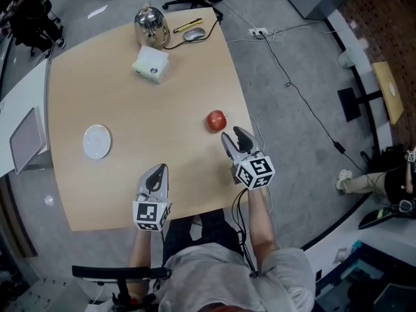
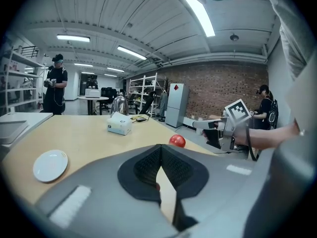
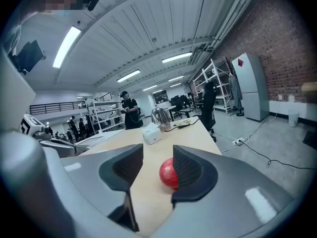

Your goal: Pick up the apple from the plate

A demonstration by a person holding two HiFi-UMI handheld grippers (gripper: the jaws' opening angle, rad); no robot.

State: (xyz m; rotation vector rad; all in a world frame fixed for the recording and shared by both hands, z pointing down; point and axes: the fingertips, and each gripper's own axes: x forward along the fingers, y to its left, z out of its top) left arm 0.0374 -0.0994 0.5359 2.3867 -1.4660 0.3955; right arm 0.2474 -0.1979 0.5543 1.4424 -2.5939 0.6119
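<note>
Head view, bottom of frame: the person sat at the tabletop's (image 1: 130, 109) near edge w/ both forearms reaching up-frame. The left gripper (image 1: 159, 171) hung over the wood at lower centre-left, jaws clenched together on nothing; its own view (image 2: 159, 150) showed the pads meeting. The right gripper (image 1: 234, 135) sat centre-right, jaws released and apart, nothing pressed btw. them (image 3: 157, 160).

Just beyond the right jaws lay the apple (image 1: 216, 119), on bare tabletop and not on the plate (image 1: 97, 141), which lay empty well apart at the frame's left. In the right gripper view the apple (image 3: 168, 173) showed in the gap but off-centre, close to the right-hand pad.

Further up-frame: a white box (image 1: 151, 64), then a shiny kettle (image 1: 151, 26) and a mouse (image 1: 194, 34) at the far edge.

Risks, as I judged them: the apple was round and near the tabletop's right edge, so a nudge from the nearer pad before the other arrived could roll it away, poss. off onto the floor. Closing off-centre could also pinch it at the side and squirt it out. Lining up first looked wise.

Pose: both grippers pointed shallowly downward, marker cubes facing up; the right one angled toward the frame's upper left, i.e. at the apple, while the left one pointed straight up-frame, idle.
</note>
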